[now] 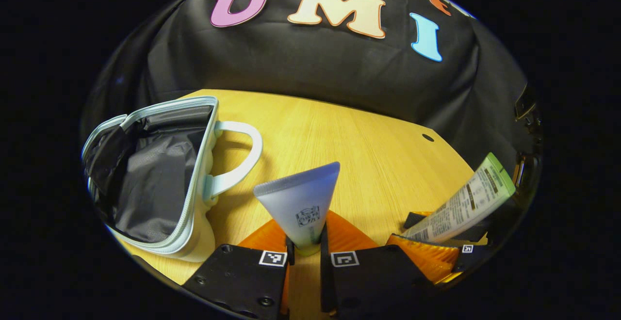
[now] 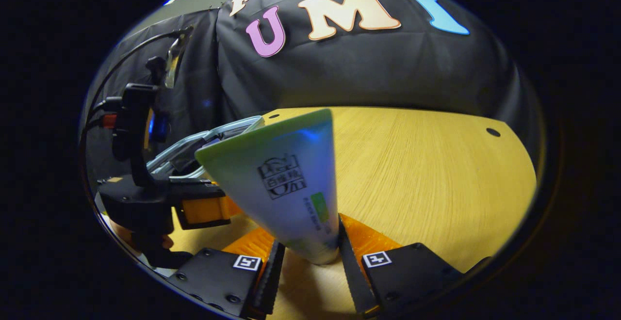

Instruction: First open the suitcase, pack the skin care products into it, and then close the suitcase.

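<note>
The left tool (image 1: 304, 252) pinches a pale tube (image 1: 302, 203) near its cap; the right tool (image 2: 320, 262) pinches a green-edged tube (image 2: 281, 184) likewise. The suitcase (image 1: 155, 179) lies open on the counter (image 1: 378, 155), left of both. The tubes look light, soft and slick, best gripped low by the stiffer cap end.

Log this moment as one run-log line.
suitcase: open, on table | left hand-held gripper: shut on blue tube | right hand-held gripper: shut on green tube
</note>
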{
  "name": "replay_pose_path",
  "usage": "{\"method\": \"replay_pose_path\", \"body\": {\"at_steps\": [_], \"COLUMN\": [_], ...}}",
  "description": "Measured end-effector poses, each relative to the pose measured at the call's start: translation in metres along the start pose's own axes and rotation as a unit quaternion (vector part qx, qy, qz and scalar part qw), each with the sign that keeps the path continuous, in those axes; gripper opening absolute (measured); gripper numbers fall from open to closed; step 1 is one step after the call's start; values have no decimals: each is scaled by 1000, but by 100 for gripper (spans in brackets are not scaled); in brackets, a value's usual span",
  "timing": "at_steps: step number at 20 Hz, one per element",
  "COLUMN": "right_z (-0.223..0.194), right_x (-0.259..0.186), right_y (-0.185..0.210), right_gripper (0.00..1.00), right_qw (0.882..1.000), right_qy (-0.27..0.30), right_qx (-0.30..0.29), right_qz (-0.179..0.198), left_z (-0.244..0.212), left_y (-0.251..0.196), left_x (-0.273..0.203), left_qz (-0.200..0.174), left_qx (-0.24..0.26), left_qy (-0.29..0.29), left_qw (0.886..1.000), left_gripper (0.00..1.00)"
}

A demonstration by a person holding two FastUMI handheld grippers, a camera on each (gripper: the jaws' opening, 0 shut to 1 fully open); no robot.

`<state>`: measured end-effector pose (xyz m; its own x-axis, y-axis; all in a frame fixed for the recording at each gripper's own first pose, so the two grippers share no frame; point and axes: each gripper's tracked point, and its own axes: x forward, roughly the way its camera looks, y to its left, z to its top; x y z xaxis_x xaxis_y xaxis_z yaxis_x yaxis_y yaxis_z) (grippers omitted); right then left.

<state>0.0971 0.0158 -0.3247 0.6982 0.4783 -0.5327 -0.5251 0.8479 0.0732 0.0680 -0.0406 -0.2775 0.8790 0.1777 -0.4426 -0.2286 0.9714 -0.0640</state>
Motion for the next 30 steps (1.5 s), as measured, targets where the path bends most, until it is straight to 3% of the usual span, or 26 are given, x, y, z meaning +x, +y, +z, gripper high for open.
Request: {"method": "replay_pose_path", "body": {"at_steps": [3, 9, 17, 20, 24, 30], "right_z": [-1, 36, 96, 116, 134, 134], "right_x": [-5, -38, -70, -58, -21, 48], "right_y": [-5, -7, 54, 98, 157, 213], "right_gripper": [53, 52, 52, 52, 52, 52], "right_qw": [1000, 999, 999, 998, 997, 997], "right_qy": [15, 13, 30, 32, 37, 71], "right_qx": [-4, -10, -28, -39, -45, -24], "right_qz": [-11, -34, 9, 36, 51, 35], "left_z": [5, 26, 83, 87, 67, 41], "left_y": [-6, -2, 73, 124, 167, 198], "left_x": [-9, -45, -105, -114, -111, -95], "left_qz": [-8, -10, 15, 35, 8, -32], "left_qx": [-5, -35, -67, -63, -77, -64], "left_qy": [5, 19, 10, 22, 90, 181], "left_qw": [1000, 999, 998, 997, 993, 981], "left_gripper": [18, 18, 18, 18, 18, 18]}}
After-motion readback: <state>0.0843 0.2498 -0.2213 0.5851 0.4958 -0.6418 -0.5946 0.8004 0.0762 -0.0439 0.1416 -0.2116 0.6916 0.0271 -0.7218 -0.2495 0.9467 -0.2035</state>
